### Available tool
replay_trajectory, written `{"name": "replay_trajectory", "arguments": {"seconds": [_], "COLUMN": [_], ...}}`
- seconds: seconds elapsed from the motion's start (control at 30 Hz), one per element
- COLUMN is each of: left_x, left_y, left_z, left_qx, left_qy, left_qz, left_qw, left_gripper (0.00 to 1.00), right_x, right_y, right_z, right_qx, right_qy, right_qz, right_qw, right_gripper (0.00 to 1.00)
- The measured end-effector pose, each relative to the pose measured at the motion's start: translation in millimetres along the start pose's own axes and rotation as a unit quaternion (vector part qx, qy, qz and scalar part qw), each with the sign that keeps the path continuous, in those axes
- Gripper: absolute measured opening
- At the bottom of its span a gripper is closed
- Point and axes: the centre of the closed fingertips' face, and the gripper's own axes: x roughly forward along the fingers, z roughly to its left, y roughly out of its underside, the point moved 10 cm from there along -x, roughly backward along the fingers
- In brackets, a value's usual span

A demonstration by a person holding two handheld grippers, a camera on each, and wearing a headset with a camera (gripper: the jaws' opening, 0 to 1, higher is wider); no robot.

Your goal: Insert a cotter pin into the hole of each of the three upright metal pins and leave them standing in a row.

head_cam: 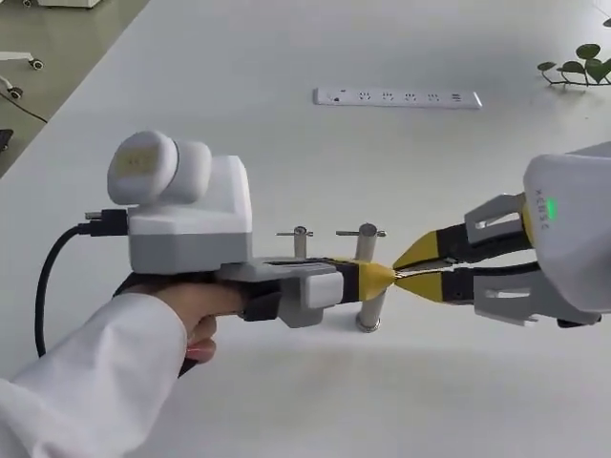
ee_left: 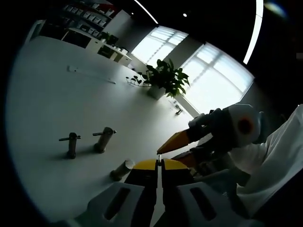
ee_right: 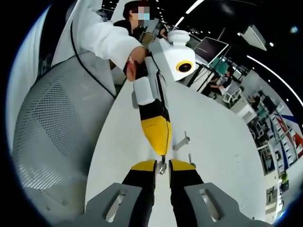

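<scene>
1. The left gripper (head_cam: 378, 276) is gripped by a hand (head_cam: 196, 315) in a white sleeve (head_cam: 86, 382) and is pointed to the right across the white workbench (head_cam: 286, 153). A black cable (head_cam: 46, 281) is plugged into its rear.
2. Left jaws: recorded in the left gripper view as pressed together, with a hairline slit between the yellow tips. In the right gripper view a loose cotter pin (ee_right: 162, 166) is seen projecting from those tips, pinched there by one end.
3. The right gripper (head_cam: 403, 273) is positioned at the right, tip to tip with the left one. Its jaws are set narrowly apart on either side of the loose cotter pin. Whether they press on it cannot be told.
4. Three metal pins are stood upright on the workbench. The first metal pin (head_cam: 301, 245) and the second metal pin (head_cam: 367, 246) are side by side, each crossed near its top by a cotter pin: the first fitted cotter pin (ee_left: 64, 139) and the second fitted cotter pin (ee_left: 97, 134).
5. The third metal pin (head_cam: 370, 307) is stood just in front of the second, nearer the person. In the head view its upper part is hidden behind the meeting gripper tips, so the loose cotter pin is located right at its top.
6. A white power strip (head_cam: 396, 97) is laid flat well behind the pins, and a leafy plant (head_cam: 578, 67) is noted at the far right edge.
</scene>
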Motion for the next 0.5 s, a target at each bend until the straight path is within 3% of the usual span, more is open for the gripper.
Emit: {"name": "replay_trajectory", "arguments": {"seconds": [0.13, 0.2, 0.27, 0.3, 0.33, 0.37, 0.47, 0.5], "left_x": [-7.7, -11.3, -15.7, -17.5, -20.2, -21.0, -23.9, -25.7], "left_y": [2.6, 2.7, 2.0, -0.2, -0.1, 0.1, -1.7, -0.9], "left_z": [4.5, 2.8, -0.5, 0.7, 0.8, -0.4, -3.5, -2.8], "left_qx": [0.039, 0.071, 0.087, 0.123, 0.163, 0.178, 0.212, 0.221], "left_qy": [-0.017, -0.005, 0.018, 0.005, -0.001, 0.007, 0.027, 0.022], "left_qz": [0.024, 0.027, 0.024, 0.017, 0.034, 0.039, 0.034, 0.052], "left_qw": [0.9988, 0.9971, 0.9958, 0.9922, 0.9860, 0.9833, 0.9764, 0.9735], "left_gripper": [0.00, 0.00, 0.00, 0.00, 0.00, 0.00, 0.00, 0.00], "right_x": [-1.5, -1.7, -1.7, -1.0, -0.7, 0.3, 2.8, 3.5], "right_y": [11.1, 15.7, 18.1, 20.6, 21.4, 21.5, 19.7, 19.9], "right_z": [0.4, 1.5, 3.4, 4.1, 4.3, 6.3, 9.5, 9.8], "right_qx": [0.059, 0.096, 0.110, 0.127, 0.133, 0.157, 0.187, 0.193], "right_qy": [-0.010, -0.017, -0.030, -0.037, -0.041, -0.053, -0.071, -0.072], "right_qz": [-0.006, -0.018, -0.021, -0.033, -0.037, -0.053, -0.078, -0.084], "right_qw": [0.9982, 0.9951, 0.9933, 0.9907, 0.9896, 0.9847, 0.9767, 0.9749], "right_gripper": [0.11, 0.13, 0.11, 0.10, 0.10, 0.11, 0.11, 0.11]}}
